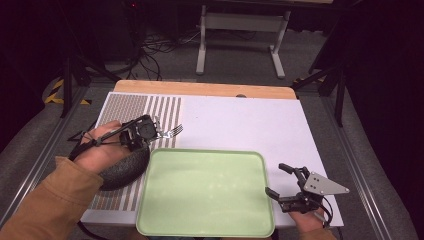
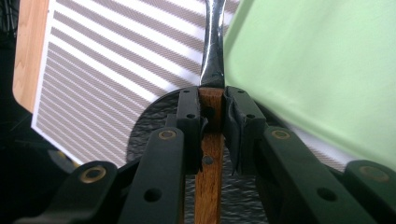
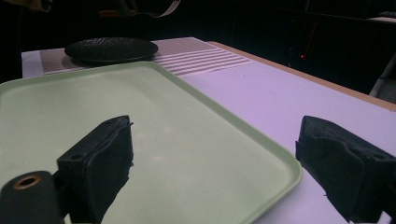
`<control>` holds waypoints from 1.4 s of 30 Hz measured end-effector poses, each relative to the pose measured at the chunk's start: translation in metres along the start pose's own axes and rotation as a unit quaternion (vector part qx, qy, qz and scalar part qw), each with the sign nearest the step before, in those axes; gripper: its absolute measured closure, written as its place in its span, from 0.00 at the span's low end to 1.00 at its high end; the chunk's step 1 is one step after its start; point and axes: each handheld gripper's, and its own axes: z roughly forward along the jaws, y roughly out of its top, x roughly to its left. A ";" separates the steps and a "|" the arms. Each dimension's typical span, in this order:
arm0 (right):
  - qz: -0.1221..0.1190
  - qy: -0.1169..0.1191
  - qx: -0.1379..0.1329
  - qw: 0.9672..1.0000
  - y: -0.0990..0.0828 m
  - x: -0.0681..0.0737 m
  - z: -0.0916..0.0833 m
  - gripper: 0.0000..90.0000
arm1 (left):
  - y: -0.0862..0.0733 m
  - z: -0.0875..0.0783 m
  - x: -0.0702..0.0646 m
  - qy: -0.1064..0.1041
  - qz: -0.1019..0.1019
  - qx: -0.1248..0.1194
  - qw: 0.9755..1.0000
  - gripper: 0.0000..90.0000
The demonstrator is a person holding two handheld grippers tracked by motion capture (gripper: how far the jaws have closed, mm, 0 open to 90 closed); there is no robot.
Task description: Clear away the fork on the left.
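Wood, steel and matt plastic

We see the fork [image 2: 212, 70] with glossy metal neck and varnished wooden handle, a rough-textured matt black plate [image 3: 111, 49], and a smooth pale-green plastic tray [image 1: 205, 192].

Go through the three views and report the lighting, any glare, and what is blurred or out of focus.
High view: the white table mat and pale green plastic tray are evenly lit, the room behind dark. Left gripper view: the wooden-handled metal fork in the left gripper shows glare on its neck; tray and stripes look soft. Right gripper view: the right gripper pads are blurred, the black round plate dim.
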 end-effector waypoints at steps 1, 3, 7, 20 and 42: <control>0.001 0.002 0.000 1.000 0.000 0.000 0.001 0.13 | -0.001 -0.002 -0.003 0.000 -0.002 -0.006 1.000 0.86; -0.001 0.004 0.000 1.000 0.001 0.000 0.003 0.13 | -0.002 -0.006 -0.011 -0.002 -0.003 -0.011 1.000 0.86; -0.001 0.008 -0.002 1.000 0.002 -0.002 0.005 0.13 | -0.004 -0.009 -0.021 -0.012 -0.009 -0.029 0.999 0.86; 0.000 0.011 -0.004 1.000 0.002 -0.003 0.007 0.13 | -0.005 -0.013 -0.060 -0.044 -0.013 -0.057 0.997 0.86; 0.000 0.011 -0.006 1.000 0.002 -0.003 0.007 0.13 | -0.003 -0.004 -0.100 -0.080 0.000 -0.064 0.995 0.86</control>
